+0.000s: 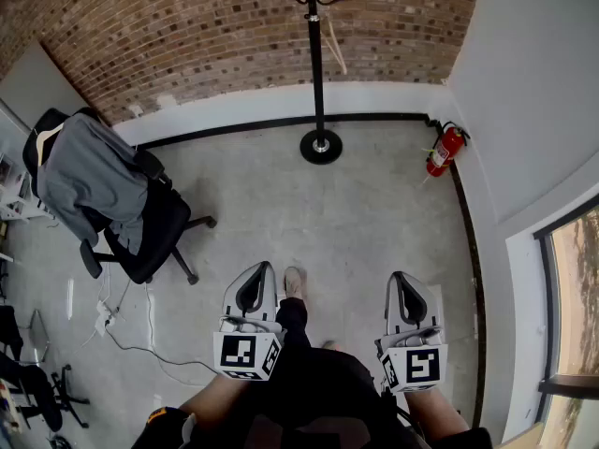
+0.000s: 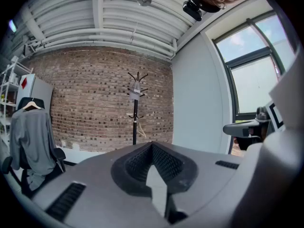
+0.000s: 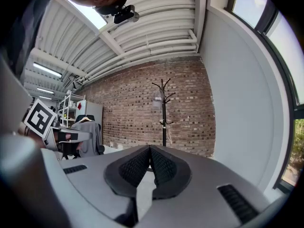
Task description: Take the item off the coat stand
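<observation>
A black coat stand (image 1: 315,59) rises from a round base by the brick wall, far ahead of me. A small pale item (image 2: 136,93) hangs near its top, seen also in the right gripper view as the item (image 3: 158,102). A thin light-coloured stick or hanger (image 1: 332,47) leans beside the pole. My left gripper (image 1: 258,271) and right gripper (image 1: 402,277) are held low, close to my body and well short of the stand. Both are shut with nothing between the jaws: the left gripper (image 2: 152,144) and right gripper (image 3: 150,147) have their pads together.
An office chair draped with a grey garment (image 1: 98,181) stands at the left. A red fire extinguisher (image 1: 445,150) sits in the right corner by the white wall. Cables (image 1: 122,330) trail on the concrete floor at left. A window (image 1: 571,297) runs along the right.
</observation>
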Demonstrator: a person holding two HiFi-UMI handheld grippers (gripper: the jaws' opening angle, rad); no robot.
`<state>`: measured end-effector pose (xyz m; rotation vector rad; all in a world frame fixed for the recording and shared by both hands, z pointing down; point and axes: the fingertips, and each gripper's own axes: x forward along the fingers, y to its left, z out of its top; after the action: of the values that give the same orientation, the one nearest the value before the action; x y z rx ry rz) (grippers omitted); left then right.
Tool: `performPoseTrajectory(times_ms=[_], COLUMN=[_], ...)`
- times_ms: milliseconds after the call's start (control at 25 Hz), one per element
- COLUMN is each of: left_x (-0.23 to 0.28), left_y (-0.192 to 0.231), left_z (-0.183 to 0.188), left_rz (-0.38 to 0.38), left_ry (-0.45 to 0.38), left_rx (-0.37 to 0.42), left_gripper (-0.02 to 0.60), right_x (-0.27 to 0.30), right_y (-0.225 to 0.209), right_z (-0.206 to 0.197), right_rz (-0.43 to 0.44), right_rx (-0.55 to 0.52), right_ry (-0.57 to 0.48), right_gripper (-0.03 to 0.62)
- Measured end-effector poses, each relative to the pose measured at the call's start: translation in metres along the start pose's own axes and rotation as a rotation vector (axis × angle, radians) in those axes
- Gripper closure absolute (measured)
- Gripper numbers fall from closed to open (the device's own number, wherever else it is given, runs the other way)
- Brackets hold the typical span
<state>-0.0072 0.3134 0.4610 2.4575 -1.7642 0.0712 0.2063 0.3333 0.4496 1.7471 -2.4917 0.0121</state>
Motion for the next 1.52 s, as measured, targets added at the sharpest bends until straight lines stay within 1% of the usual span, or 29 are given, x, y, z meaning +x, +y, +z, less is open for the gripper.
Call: performPoseTrajectory(times_ms=[200,320,400,520,600,760,880,1000,1120,1240,1360,1520], left_x=[0.061,0.112,0.148,0.199,0.23,0.276,0.295,0.317,0.339,0.362,0.39,0.433], left_y=[0.049,0.092,0.122,0.157,0.178,0.217,0.237,0.253,0.262,0.267,0.266,0.263], left_z=[0.003,0.019,0.035,0.061,0.077,0.1,0.105,0.107,0.113,0.119,0.132,0.147], left_rz=[-0.034,-0.06,-0.08,-0.113,-0.121,-0.115,-0.096,-0.059,-0.024,0.023,0.07,0.137], left_ry=[0.054,0.055,0.044,0.01,-0.012,-0.027,-0.03,-0.019,-0.02,-0.02,-0.026,-0.047], left_rx=[-0.022,-0.03,-0.03,-0.004,0.013,0.025,0.017,0.007,0.006,0.002,0.01,0.024], left_gripper=[0.563,0.563,0.563,0.563,0.563,0.563,0.563,0.563,0.563,0.563,0.563,0.563], right_x=[0.065,0.126,0.169,0.23,0.268,0.329,0.362,0.398,0.437,0.478,0.521,0.571], right_y=[0.009,0.013,0.018,0.016,0.01,0.008,0.004,-0.006,-0.02,-0.038,-0.055,-0.083], right_z=[0.0,0.014,0.032,0.06,0.077,0.104,0.115,0.126,0.139,0.153,0.176,0.197], right_rz=[-0.025,-0.055,-0.072,-0.103,-0.123,-0.109,-0.092,-0.066,-0.042,-0.026,0.029,0.095], right_rx=[0.008,-0.001,-0.016,-0.044,-0.056,-0.116,-0.157,-0.188,-0.246,-0.291,-0.343,-0.472], right_ry=[0.076,0.102,0.11,0.094,0.057,-0.004,-0.017,-0.034,-0.071,-0.111,-0.19,-0.239], right_gripper=[0.58,0.58,0.58,0.58,0.579,0.579,0.579,0.579,0.579,0.579,0.579,0.579])
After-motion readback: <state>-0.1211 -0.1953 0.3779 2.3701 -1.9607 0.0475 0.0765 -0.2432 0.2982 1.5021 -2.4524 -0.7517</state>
